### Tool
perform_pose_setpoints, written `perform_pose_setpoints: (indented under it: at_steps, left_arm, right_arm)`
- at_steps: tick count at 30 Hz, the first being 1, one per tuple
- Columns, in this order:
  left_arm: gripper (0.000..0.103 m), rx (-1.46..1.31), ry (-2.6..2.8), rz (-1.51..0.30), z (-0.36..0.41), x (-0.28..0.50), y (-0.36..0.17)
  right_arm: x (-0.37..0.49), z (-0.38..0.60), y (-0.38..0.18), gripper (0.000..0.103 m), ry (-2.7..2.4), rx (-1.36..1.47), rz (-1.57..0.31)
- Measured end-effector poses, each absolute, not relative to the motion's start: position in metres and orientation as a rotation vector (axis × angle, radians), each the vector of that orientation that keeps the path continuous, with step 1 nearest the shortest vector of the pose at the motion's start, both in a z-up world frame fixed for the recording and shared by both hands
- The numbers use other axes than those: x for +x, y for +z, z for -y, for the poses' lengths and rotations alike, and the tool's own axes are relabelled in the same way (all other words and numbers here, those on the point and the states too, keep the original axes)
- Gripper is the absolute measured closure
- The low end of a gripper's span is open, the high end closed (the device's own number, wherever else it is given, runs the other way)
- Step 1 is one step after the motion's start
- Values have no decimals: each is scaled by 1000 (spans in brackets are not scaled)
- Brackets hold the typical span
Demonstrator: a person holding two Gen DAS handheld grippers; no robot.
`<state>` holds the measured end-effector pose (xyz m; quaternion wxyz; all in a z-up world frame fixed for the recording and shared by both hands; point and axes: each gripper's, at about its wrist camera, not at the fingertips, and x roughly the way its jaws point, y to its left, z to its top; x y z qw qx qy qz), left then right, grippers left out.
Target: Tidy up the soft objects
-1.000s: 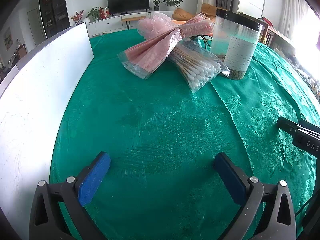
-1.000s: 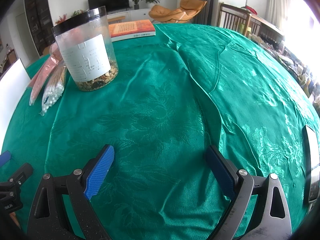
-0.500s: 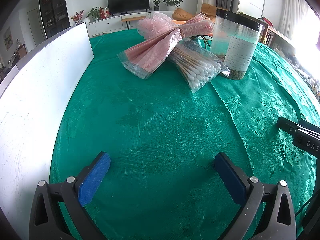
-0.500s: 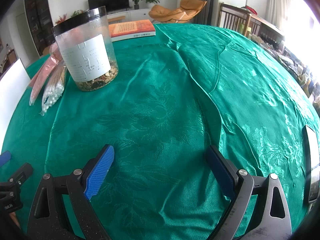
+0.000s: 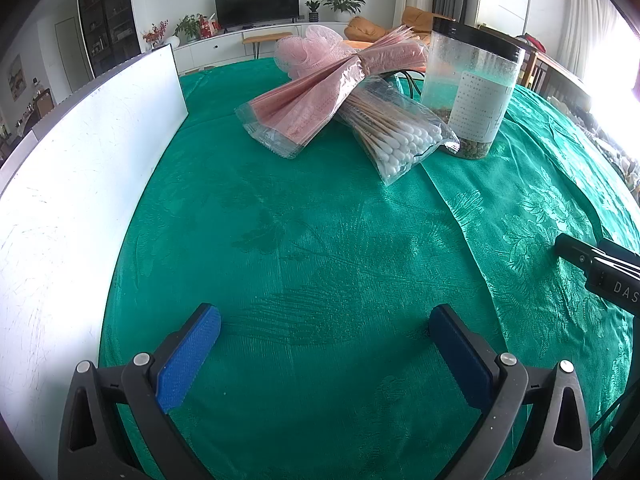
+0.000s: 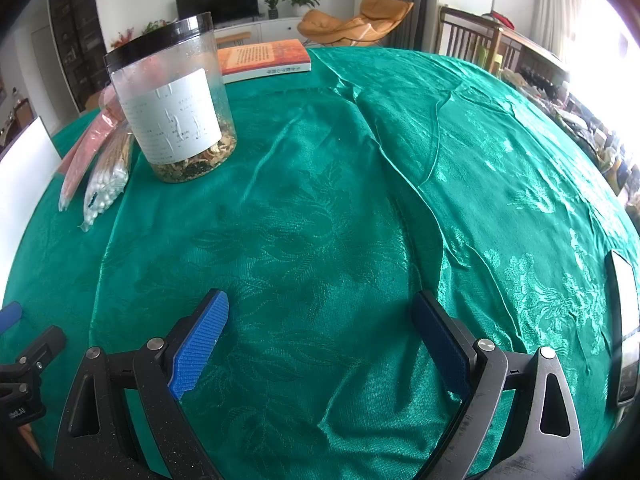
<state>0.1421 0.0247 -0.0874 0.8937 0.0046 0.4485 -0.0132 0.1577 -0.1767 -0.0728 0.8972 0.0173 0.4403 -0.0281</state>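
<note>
A clear packet of pink face masks [image 5: 320,96] lies far ahead on the green tablecloth [image 5: 320,248], partly over a bag of cotton swabs [image 5: 396,136]. Behind them sits a pink mesh puff [image 5: 316,50]. My left gripper [image 5: 325,322] hovers open near the front edge, well short of them, with nothing between its blue pads. In the right wrist view the masks [image 6: 86,152] and swabs [image 6: 108,180] show at the far left. My right gripper [image 6: 320,312] is open over bare cloth.
A tall clear jar [image 5: 468,88] with a black lid stands right of the swabs, also the jar [image 6: 172,100] in the right view. A white board [image 5: 80,184] runs along the left. An orange book [image 6: 264,58] lies at the back; a phone [image 6: 624,320] rests at the right edge.
</note>
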Motion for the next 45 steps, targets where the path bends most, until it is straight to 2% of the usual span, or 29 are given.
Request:
perform_pose_setpoints:
  at_steps: [17, 20, 22, 27, 31, 38, 40, 41, 45]
  left_arm:
    - [0, 11, -26, -932, -25, 142, -88]
    - [0, 26, -40, -1002, -25, 150, -82]
    - [0, 15, -39, -983, -27, 158, -66]
    - [0, -94, -13, -910, -35, 209, -22]
    - [0, -75, -12, -922, -38, 272, -21]
    - [1, 131, -79, -917, -30, 329, -35]
    - [25, 113, -130, -992, -30, 336, -46]
    - [51, 59, -157, -1033, -35, 337, -49]
    - [70, -82, -147, -1078, -45, 311, -43]
  right_arm:
    - [158, 177, -73, 8, -58, 36, -912]
    - [157, 177, -73, 8, -58, 36, -912]
    - [158, 177, -73, 8, -58, 36, -912]
    - [157, 177, -73, 8, -58, 36, -912]
    - [158, 177, -73, 8, -58, 36, -912]
    - [158, 177, -73, 8, -58, 36, -911]
    - [158, 177, -73, 8, -58, 36, -911]
    - [158, 177, -73, 8, -58, 36, -911]
    - [157, 177, -73, 8, -58, 37, -911]
